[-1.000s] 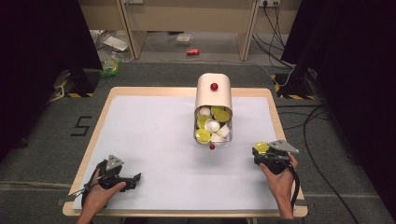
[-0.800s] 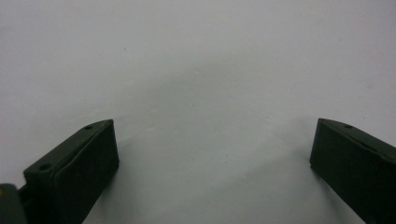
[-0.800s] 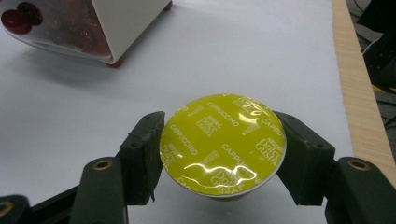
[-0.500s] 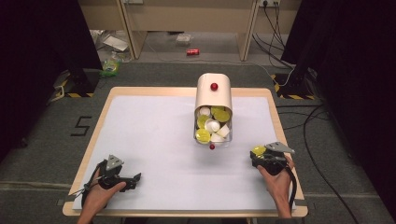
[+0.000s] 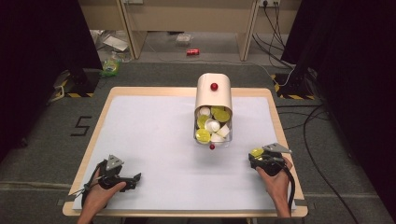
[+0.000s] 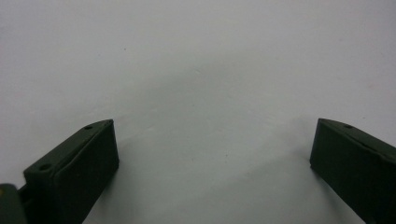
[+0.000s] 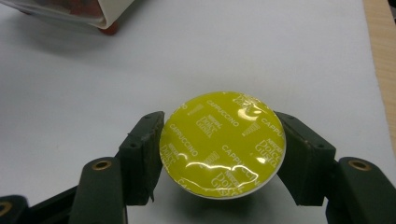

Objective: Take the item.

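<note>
A cream container (image 5: 214, 95) lies on the white table mat, its clear open end holding several yellow and white coffee capsules (image 5: 212, 125). A small red ball (image 5: 212, 146) sits just in front of it. My right gripper (image 5: 256, 155) is at the table's right front, shut on a yellow capsule (image 7: 222, 143) marked "Cappuccino", foil lid facing the camera, both jaws pressed on its sides. My left gripper (image 5: 135, 178) rests at the left front, jaws wide apart over bare mat (image 6: 205, 93) with nothing between them.
The container's corner and a red foot (image 7: 108, 29) appear at the top left of the right gripper view. The table's wooden edge (image 7: 380, 56) runs close on the right. Cables, a red can (image 5: 192, 52) and litter lie on the floor beyond the table.
My right gripper with the yellow capsule has slid left and slightly toward the front edge. The left gripper has stayed put.
</note>
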Demonstrator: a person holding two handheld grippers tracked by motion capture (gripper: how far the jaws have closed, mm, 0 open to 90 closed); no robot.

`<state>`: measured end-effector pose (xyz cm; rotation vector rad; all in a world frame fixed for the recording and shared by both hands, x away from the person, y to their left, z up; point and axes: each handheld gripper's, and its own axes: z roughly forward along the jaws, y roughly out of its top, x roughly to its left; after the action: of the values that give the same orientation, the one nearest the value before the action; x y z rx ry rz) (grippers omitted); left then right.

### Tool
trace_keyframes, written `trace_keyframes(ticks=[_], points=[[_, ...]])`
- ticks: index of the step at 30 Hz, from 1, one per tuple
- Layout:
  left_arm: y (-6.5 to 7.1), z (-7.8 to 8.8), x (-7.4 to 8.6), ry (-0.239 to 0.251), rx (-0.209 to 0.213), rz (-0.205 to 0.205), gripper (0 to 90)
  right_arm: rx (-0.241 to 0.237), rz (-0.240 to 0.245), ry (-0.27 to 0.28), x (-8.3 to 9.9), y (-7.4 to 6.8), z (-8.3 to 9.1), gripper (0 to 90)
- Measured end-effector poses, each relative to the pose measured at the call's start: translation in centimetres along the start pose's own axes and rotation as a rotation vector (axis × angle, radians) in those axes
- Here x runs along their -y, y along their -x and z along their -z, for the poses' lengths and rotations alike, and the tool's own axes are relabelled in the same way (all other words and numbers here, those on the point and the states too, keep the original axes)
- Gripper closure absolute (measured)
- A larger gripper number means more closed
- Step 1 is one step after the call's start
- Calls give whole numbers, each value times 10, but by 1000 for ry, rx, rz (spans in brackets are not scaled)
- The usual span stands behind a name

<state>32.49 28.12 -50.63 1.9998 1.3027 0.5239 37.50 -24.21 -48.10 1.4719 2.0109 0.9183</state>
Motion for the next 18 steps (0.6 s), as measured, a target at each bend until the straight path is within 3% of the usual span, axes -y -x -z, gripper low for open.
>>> trace_keyframes(ticks=[8,18], points=[[0,0,0,1,1,0,3,1,-5,-2,1,1,0,305],[0,0,0,1,0,0,3,24,-31,59,-2,3,12,248]])
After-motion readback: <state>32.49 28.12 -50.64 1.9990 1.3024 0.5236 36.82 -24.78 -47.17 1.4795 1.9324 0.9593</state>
